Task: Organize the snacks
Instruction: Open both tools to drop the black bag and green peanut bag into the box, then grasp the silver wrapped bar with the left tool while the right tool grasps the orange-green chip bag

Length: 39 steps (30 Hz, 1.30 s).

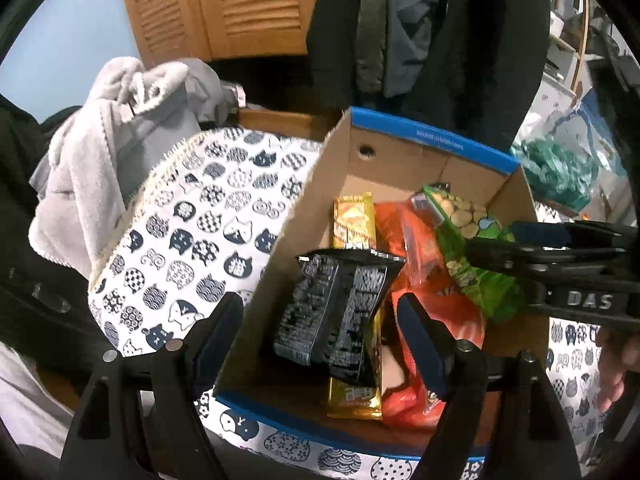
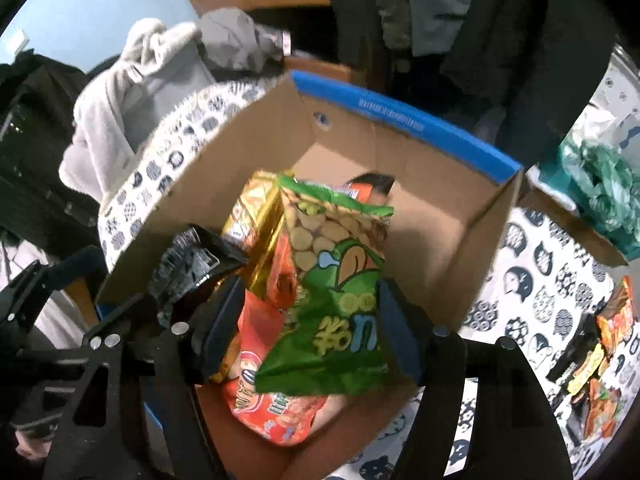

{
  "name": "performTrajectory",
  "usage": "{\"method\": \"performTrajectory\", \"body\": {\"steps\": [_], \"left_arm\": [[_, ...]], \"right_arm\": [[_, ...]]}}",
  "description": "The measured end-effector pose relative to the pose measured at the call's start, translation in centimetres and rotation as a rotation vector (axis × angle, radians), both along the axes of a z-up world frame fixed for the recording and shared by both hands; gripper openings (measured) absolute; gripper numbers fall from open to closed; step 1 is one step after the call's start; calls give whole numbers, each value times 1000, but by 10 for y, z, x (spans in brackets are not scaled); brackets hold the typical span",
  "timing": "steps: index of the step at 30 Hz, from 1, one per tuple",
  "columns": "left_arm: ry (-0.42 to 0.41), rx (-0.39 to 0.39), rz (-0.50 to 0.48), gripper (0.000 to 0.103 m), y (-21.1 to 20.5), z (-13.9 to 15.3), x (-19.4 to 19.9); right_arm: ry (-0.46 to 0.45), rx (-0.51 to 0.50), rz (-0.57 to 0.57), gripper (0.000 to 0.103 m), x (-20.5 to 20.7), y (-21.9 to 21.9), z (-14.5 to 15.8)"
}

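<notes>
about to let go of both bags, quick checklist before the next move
1. Green bag over the box: ok, it hangs above the box floor.
2. Black bag over the box: ok.
3. Right gripper holding the green bag: cannot tell, the fingers look spread around it.
4. Left gripper holding the black bag: cannot tell, no contact is visible.
5. Room in the box: ok, its right side is bare cardboard.
6. All snacks boxed: not ok, packets lie on the cloth.
</notes>
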<state>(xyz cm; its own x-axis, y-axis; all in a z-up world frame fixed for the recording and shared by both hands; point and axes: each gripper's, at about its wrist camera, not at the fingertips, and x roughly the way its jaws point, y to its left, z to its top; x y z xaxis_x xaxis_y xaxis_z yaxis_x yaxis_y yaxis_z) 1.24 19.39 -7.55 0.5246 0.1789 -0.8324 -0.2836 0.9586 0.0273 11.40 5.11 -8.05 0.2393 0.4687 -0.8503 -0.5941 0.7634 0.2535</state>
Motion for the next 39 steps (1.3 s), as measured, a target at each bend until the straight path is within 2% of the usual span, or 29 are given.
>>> {"method": "performTrajectory", "body": {"steps": [7,14,24,32,39], "left_arm": [[-65,-49,-16,81,-12,16,0],[-79,-63,-84,81,-43,26,3],[-73,-77,-249,83,-119,36,11],[-20,-9,-428,83,-202,28,19],[21,22,-548,83,-267,17,33]], "right_arm": [[-138,98,-33,71,-14,-35,44],[-218,43,-52,77,-28,-78,66],[-203,-60,-123,77,-41,-170,53],[-176,-169,-181,77,-44,-258,28],[-114,-191,-215,77,-33,-323,6]]}}
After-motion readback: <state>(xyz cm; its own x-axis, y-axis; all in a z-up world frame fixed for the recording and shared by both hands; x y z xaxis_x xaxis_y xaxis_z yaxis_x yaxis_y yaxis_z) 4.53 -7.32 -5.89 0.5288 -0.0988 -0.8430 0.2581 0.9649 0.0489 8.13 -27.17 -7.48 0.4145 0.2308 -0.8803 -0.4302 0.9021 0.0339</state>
